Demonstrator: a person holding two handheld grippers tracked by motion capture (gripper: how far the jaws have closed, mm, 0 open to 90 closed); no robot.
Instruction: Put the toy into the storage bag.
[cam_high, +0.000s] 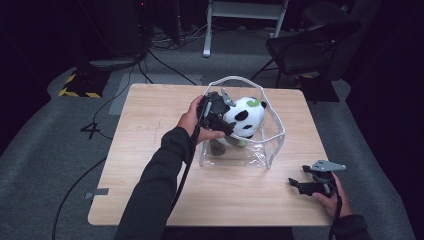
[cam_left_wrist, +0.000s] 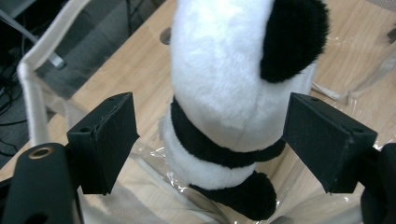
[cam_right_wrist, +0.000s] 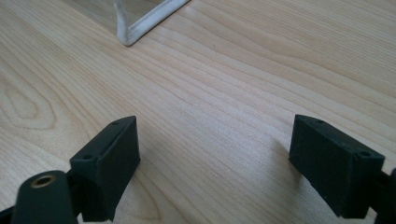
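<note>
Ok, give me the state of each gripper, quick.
Left gripper: open around the panda plush inside the clear bag; grip cannot be told.
Right gripper: open, empty, low over the table.

I see my light wood counter on grey carpet in a dark room. At 1 o'clock stands a black chair, at 12 a white frame. Black cables trail at 11, beside yellow-black hazard tape at 10.

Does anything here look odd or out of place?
Nothing is damaged or spilled. The panda toy stands in the clear bag, whose white rim is bent unevenly. The left claw is open around the toy.
</note>
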